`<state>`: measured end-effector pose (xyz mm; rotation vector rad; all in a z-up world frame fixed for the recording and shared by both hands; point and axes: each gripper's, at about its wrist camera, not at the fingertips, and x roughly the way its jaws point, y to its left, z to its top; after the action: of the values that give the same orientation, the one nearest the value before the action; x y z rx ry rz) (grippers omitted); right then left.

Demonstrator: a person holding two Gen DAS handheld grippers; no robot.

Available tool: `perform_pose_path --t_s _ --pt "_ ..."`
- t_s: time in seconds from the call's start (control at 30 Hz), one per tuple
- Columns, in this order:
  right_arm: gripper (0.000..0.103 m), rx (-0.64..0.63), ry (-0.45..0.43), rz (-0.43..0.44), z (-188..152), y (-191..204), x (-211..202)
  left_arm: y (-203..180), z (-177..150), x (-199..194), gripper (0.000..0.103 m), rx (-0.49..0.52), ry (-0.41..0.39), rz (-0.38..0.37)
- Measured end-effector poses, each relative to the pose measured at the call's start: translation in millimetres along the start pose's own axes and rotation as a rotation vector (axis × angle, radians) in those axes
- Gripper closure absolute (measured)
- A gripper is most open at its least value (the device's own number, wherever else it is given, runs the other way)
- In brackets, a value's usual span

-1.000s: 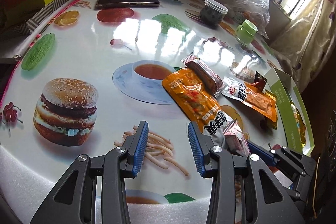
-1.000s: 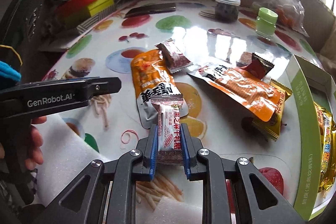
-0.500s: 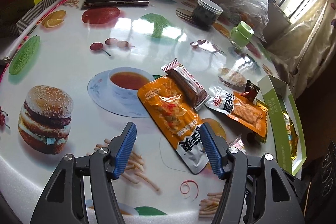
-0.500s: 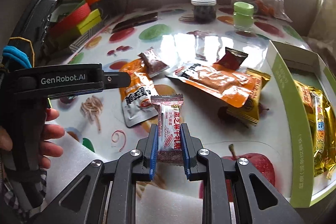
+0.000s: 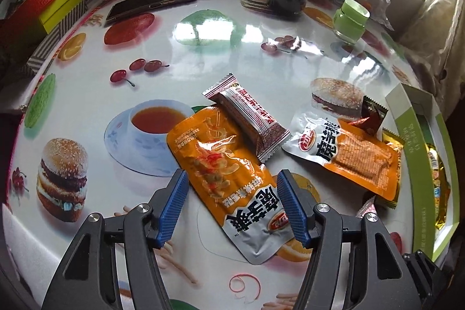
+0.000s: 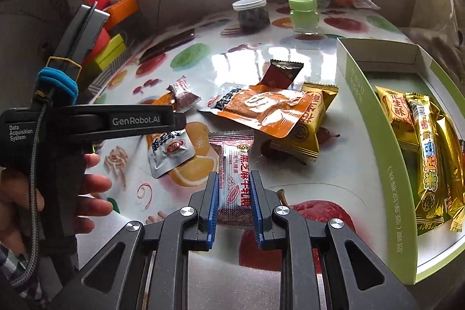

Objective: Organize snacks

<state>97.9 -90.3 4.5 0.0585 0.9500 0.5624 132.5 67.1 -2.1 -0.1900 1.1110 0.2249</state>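
Nearest to us, our right tongs (image 6: 232, 204) stay pinched on a slim sesame candy bar (image 6: 234, 179), its wrapper standing upright between the blue pads, clear of the worktop (image 6: 290, 164). A second ago that bar hung over the loose pile of snacks; now it has swung toward the green-sided box (image 6: 386, 164) at the right, where several gold-wrapped bars (image 6: 427, 159) already lie. We judge the drop into the box is the step in hand, and the bar is not over the rim yet.

Our left tongs (image 5: 229, 208) have widened from a narrow gap to a broad one and hold nothing. They have also shifted across the worktop, so that their pads now straddle the lower end of the orange pouch (image 5: 221, 173), which lies flat and untouched. That reads to us as lining up the next pick.

Just beyond, a second sesame bar (image 5: 250, 118) rests partly on that pouch, and another orange pouch (image 5: 348, 153) lies near the box over a gold packet. Farther back stand a dark jar (image 5: 287, 0) and a small green jar (image 5: 350, 21).
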Motion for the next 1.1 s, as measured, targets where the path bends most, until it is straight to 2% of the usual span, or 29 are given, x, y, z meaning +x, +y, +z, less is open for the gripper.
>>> perform_pose_path --t_s 0.2,0.43,0.73,0.9,0.97,1.1 --pt "0.084 0.011 -0.003 0.015 -0.7 -2.1 -0.2 7.4 -4.3 -1.1 0.035 0.062 -0.016 0.035" --pt "0.084 0.005 0.003 0.028 -0.7 1.4 2.9 35.5 -5.0 -5.2 0.035 0.011 0.016 0.044" --pt "0.084 0.009 0.005 0.018 -0.8 0.1 2.5 42.4 -9.8 -6.9 0.035 -0.009 -0.036 0.049" --pt "0.084 0.011 0.009 0.015 -0.8 0.0 3.0 41.0 -13.3 -8.7 0.038 -0.005 -0.062 0.040" --pt "0.084 0.011 0.009 0.013 -0.5 -0.3 3.0 36.4 -14.2 -9.8 0.047 0.024 -0.074 0.035" --pt "0.084 0.013 0.008 0.012 -1.2 -0.6 1.9 29.6 -14.7 -10.4 0.051 0.050 -0.085 0.020"
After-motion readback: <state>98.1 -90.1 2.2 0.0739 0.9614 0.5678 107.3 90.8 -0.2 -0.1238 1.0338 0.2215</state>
